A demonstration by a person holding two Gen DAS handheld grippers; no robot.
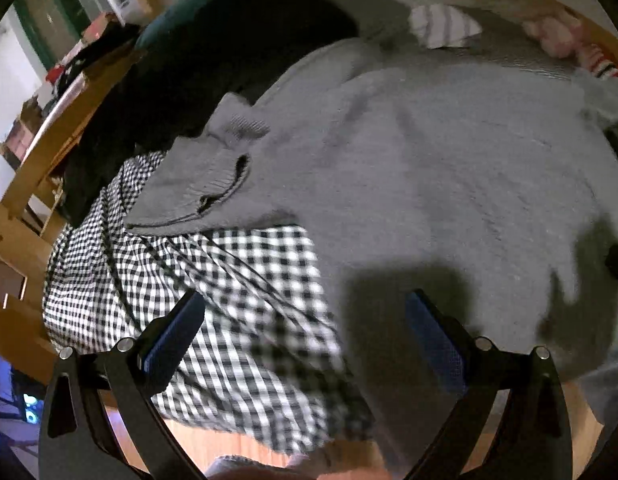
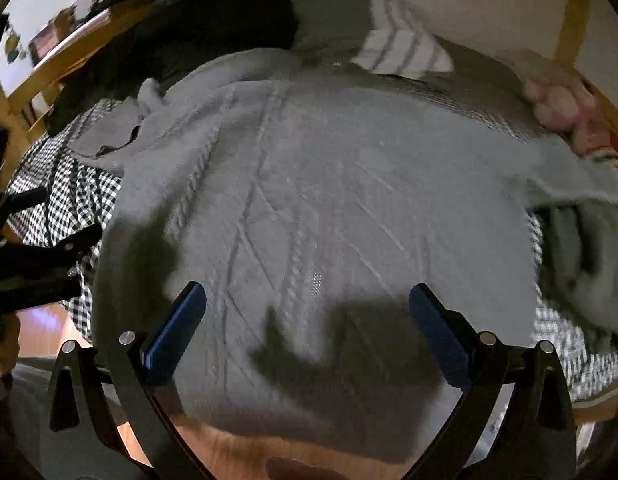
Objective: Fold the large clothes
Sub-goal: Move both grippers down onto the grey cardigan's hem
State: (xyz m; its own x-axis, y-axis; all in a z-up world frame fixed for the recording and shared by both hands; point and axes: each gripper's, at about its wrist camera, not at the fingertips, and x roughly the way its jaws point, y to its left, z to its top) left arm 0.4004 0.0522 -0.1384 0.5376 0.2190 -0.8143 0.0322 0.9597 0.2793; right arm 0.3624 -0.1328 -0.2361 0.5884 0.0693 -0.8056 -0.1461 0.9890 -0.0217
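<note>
A large grey knitted sweater [image 1: 429, 168] lies spread flat over a black-and-white checked cloth [image 1: 237, 304] on the bed. Its ribbed collar [image 1: 225, 168] points left. In the right wrist view the grey sweater [image 2: 329, 208] fills the middle, with cable patterns showing. My left gripper [image 1: 305, 312] hovers open above the sweater's near left edge, over the checked cloth. My right gripper [image 2: 307, 304] hangs open above the sweater's near hem. Neither holds anything. The left gripper [image 2: 41, 232] also shows at the left edge of the right wrist view.
A black garment [image 1: 229, 48] and a dark teal cushion [image 1: 189, 4] lie at the back left. A striped cloth [image 1: 445, 26] and a pink soft item [image 1: 549, 32] sit at the back right. A wooden frame [image 1: 49, 128] runs along the left. Wooden floor [image 1: 213, 440] shows below.
</note>
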